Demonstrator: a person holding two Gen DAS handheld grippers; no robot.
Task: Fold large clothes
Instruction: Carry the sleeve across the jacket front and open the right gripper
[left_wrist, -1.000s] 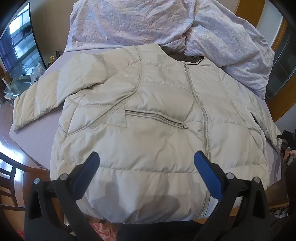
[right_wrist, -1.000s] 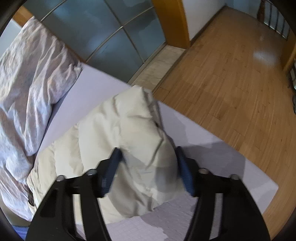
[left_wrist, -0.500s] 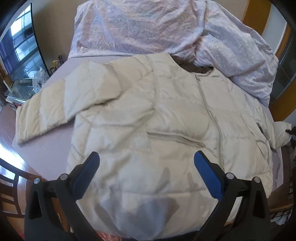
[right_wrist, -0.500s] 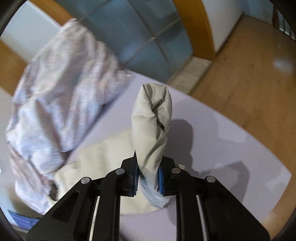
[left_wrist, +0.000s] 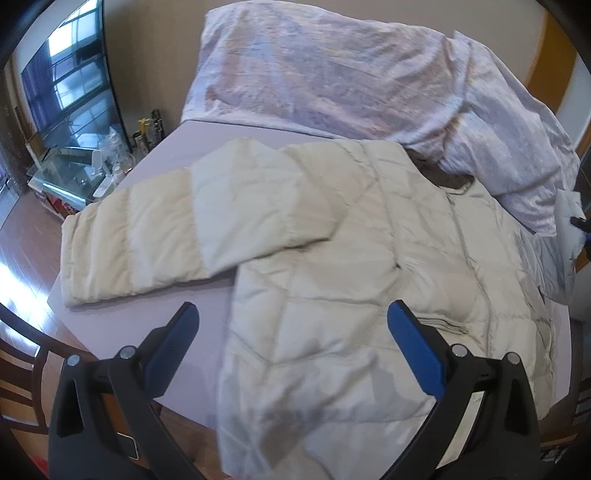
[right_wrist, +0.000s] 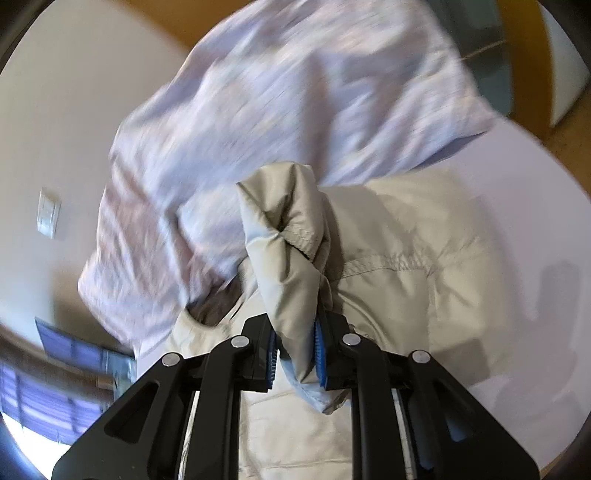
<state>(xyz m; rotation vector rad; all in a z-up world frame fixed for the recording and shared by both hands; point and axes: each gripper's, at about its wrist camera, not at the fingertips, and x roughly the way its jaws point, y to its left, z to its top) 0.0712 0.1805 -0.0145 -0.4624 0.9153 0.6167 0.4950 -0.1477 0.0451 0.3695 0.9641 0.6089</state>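
A cream quilted puffer jacket lies front up on a lilac bed sheet, its left sleeve stretched out flat to the left. My left gripper is open and empty, hovering over the jacket's lower left side. My right gripper is shut on the jacket's right sleeve cuff and holds it lifted above the jacket body. That sleeve end also shows at the right edge of the left wrist view.
A crumpled lilac patterned duvet is heaped at the head of the bed, just behind the collar. A TV and a glass stand with bottles stand to the left. A wooden chair back is at the near left.
My right gripper closed on the right sleeve cuff, lifted it and swung it in over the jacket. My left gripper moved left over the jacket, staying open.
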